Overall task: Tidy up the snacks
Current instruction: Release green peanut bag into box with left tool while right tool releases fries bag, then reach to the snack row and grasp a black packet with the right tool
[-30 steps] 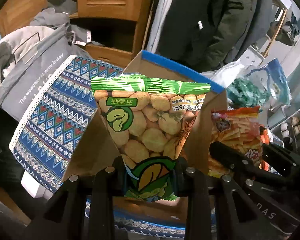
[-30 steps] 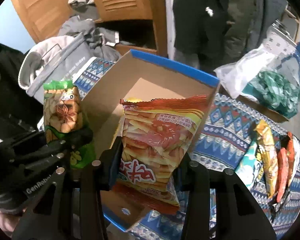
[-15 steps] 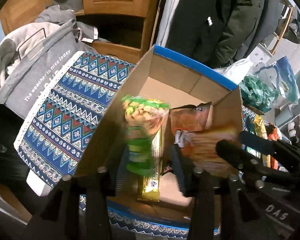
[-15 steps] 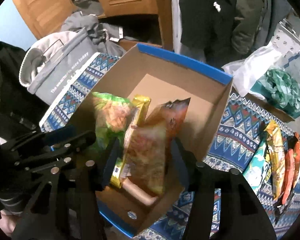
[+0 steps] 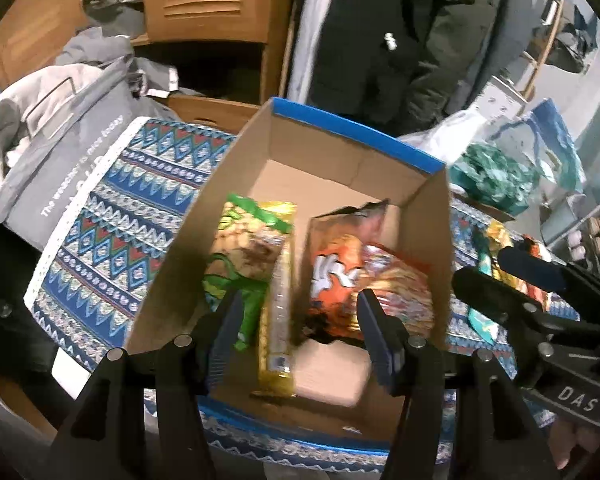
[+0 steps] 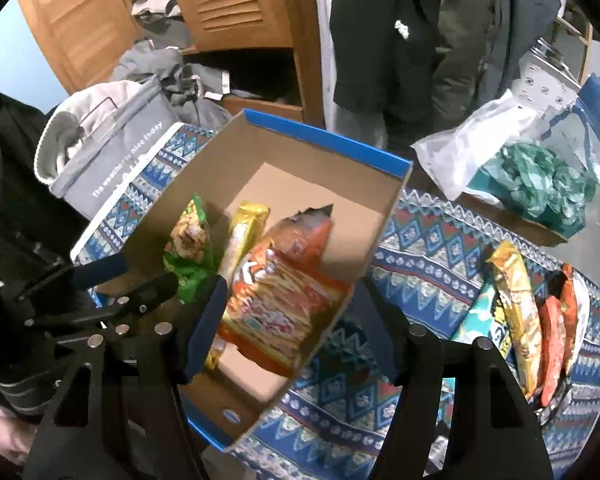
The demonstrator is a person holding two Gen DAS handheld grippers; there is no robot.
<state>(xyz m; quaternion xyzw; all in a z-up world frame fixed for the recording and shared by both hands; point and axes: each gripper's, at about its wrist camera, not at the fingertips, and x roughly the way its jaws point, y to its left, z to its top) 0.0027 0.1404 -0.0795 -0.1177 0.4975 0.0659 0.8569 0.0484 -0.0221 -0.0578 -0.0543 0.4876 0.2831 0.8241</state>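
With both bags lying in the box [image 5: 352, 128], both grippers are empty: left gripper [image 5: 300, 328] has just been spreading its jaws, nothing between them, green bag [image 5: 240, 248] and yellow bar [image 5: 278, 312] below in the box's left half. Right gripper [image 6: 292, 332] likewise just been opening, jaws apart, orange bag [image 6: 280, 304] loose beneath them, lying on the box floor against its right wall.

Next move, my read: remaining snacks. Yellow pack [image 6: 516, 312], teal pack [image 6: 480, 316] and red packs [image 6: 552, 344] lie side by side on the cloth [image 6: 420, 280], right of the box, well clear of it. Their long axes run roughly away from the camera, near parallel to the right gripper's fingers, so jaws close across the narrow width without a wrist roll.

Right gripper is nearer; the left would have to cross over the box.

Risk: packs touch or overlap, so a pinch may catch two.
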